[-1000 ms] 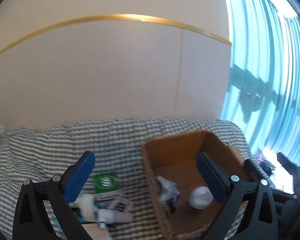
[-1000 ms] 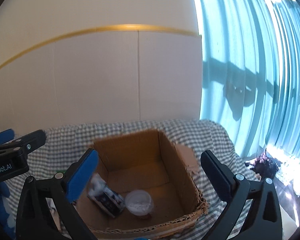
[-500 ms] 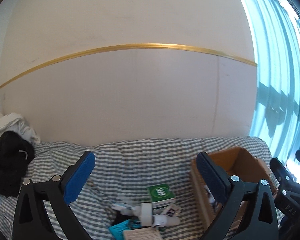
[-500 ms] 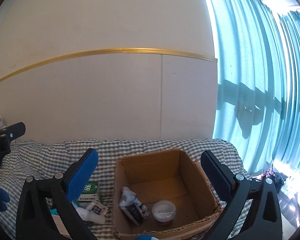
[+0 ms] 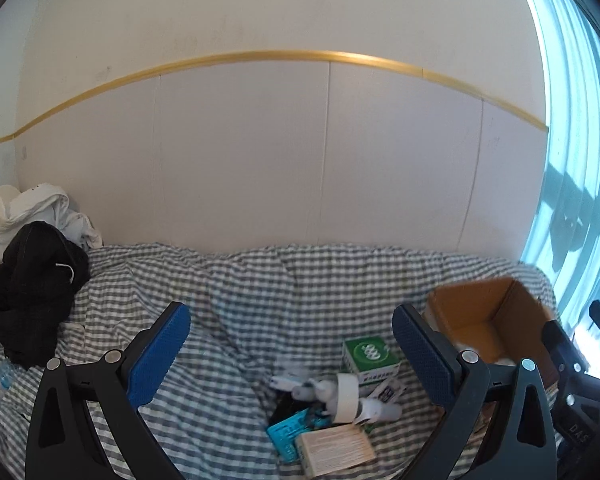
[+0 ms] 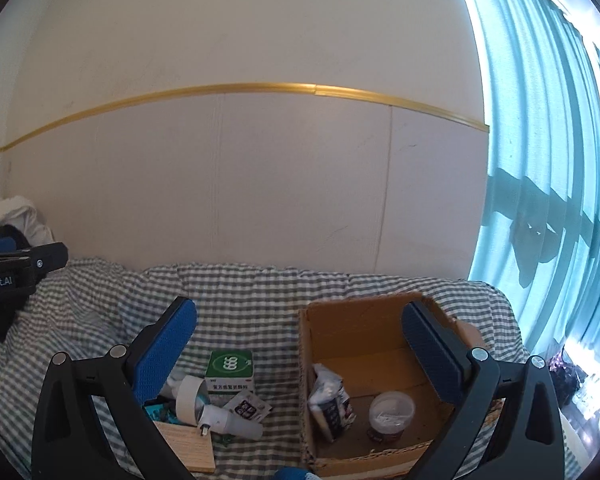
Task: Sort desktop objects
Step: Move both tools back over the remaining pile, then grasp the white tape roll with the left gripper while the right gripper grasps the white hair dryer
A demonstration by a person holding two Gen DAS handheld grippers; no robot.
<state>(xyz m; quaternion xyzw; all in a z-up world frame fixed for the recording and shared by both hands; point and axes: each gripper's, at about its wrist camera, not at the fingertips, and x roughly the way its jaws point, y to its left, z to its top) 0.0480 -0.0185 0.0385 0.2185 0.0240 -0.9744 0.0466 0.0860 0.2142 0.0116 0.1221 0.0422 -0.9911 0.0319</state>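
Brown cardboard box (image 6: 364,384) sits on the checked cloth (image 5: 260,292) with a packet (image 6: 330,404) and a round tub (image 6: 391,414) inside. The left gripper (image 5: 290,354) has swung away from the box and now faces the little pile beside it: a green box (image 5: 370,356), a white tube (image 5: 352,398), a blue pack (image 5: 292,432). Both the left one and the right gripper (image 6: 298,350) are wide open and hold nothing. I think the left one will grab from the pile next.
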